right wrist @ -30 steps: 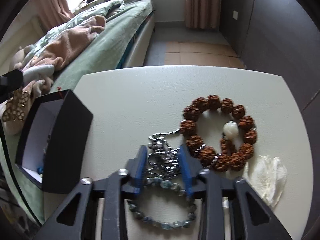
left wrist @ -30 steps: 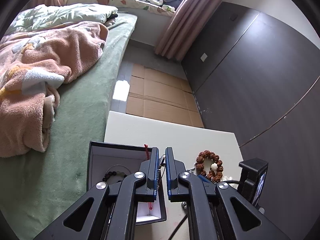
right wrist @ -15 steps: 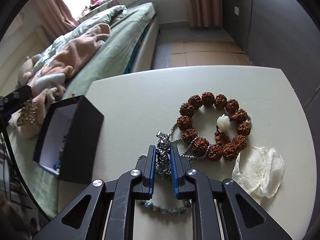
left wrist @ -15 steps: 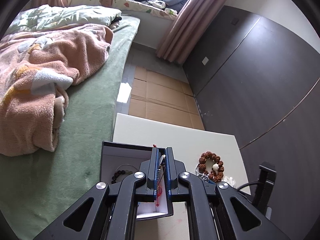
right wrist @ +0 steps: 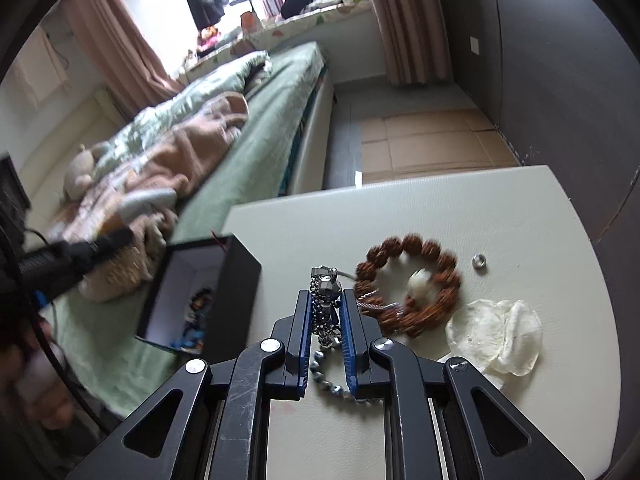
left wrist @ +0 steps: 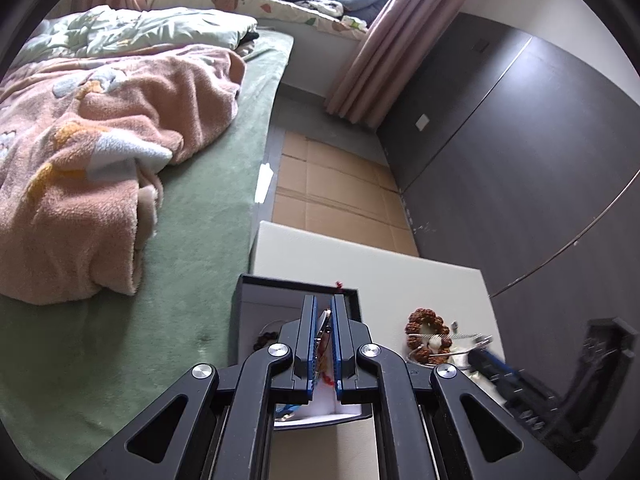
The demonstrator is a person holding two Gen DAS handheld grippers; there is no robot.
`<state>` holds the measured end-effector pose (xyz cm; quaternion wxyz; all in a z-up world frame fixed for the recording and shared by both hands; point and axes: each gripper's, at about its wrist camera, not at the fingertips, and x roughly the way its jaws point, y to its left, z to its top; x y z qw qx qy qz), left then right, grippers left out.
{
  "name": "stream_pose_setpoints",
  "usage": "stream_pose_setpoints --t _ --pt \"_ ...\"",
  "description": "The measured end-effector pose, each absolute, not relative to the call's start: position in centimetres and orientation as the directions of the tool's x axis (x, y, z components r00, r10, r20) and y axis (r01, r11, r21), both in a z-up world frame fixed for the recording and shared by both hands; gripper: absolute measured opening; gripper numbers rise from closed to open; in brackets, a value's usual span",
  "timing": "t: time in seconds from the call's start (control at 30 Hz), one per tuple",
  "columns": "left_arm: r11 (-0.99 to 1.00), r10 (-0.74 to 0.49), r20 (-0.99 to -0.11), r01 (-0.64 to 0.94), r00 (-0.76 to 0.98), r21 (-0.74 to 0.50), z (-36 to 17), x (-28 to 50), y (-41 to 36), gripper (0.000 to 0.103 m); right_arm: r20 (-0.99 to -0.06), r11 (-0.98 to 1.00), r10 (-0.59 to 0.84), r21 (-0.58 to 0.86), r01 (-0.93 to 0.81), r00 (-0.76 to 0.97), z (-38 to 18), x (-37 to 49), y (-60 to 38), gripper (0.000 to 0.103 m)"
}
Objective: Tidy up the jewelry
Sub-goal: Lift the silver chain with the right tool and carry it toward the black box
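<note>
The task looks partly done. The box (right wrist: 200,300) stands open at the worktop's (right wrist: 400,216) left edge, next the bed (left wrist: 192,300), and already holds some beaded pieces: a dark bracelet shows on its floor in the left wrist view, blue beads in the right. The left gripper (left wrist: 324,344) hangs over the box with its jaws pressed almost together on a small flat piece with a red cord; what it is I cannot tell, since the jaws hide most of it. The right gripper (right wrist: 326,320) has its jaws pinched on a steel chain (right wrist: 326,304), whose loose end trails across the brown bead bracelet (right wrist: 412,288). Left on the worktop are that bracelet, a grey bead bracelet (right wrist: 332,384) under the right jaws, a small ring (right wrist: 479,260) towards the right edge, and pale shells (right wrist: 496,336) near the right edge. So several pieces remain to go in.
</note>
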<state>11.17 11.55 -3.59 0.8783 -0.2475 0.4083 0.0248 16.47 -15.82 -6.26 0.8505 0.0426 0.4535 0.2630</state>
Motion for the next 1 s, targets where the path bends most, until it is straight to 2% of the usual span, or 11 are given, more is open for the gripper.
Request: stream_pose_setpoints --t 0.3,0.6,0.87,0.93,0.97,1.0 --pt "0.885 -0.138 -0.757 -0.263 0.639 -0.384 -4.5 11.3 11.5 0.006 -0.66 0.836 0.545 0.376 -0.4 0.518 -2.8 15.8 -17.3 0.015" --pt "0.884 -0.113 -0.805 -0.311 0.583 -0.349 -6.1 12.4 11.5 0.007 -0.638 0.831 0.556 0.412 -0.375 0.532 -2.2 16.1 -19.0 0.015" --pt "0.867 -0.175 -0.846 -0.328 0.503 -0.374 -7.4 13.1 11.6 0.008 -0.58 0.819 0.573 0.434 -0.377 0.578 -0.1 15.6 -19.8 0.015" --pt "0.864 -0.186 -0.845 -0.327 0.502 -0.384 -7.4 13.0 11.6 0.014 -0.566 0.814 0.579 0.439 -0.38 0.587 0.3 15.5 -20.0 0.015" --pt "0.858 -0.193 -0.841 -0.328 0.506 -0.394 -7.3 12.9 11.7 0.025 -0.557 0.811 0.583 0.44 -0.384 0.592 0.6 15.4 -19.9 0.015" --pt "0.852 -0.198 -0.835 -0.33 0.514 -0.406 -7.2 12.9 11.8 0.042 -0.547 0.808 0.588 0.441 -0.391 0.596 1.0 15.3 -19.8 0.015"
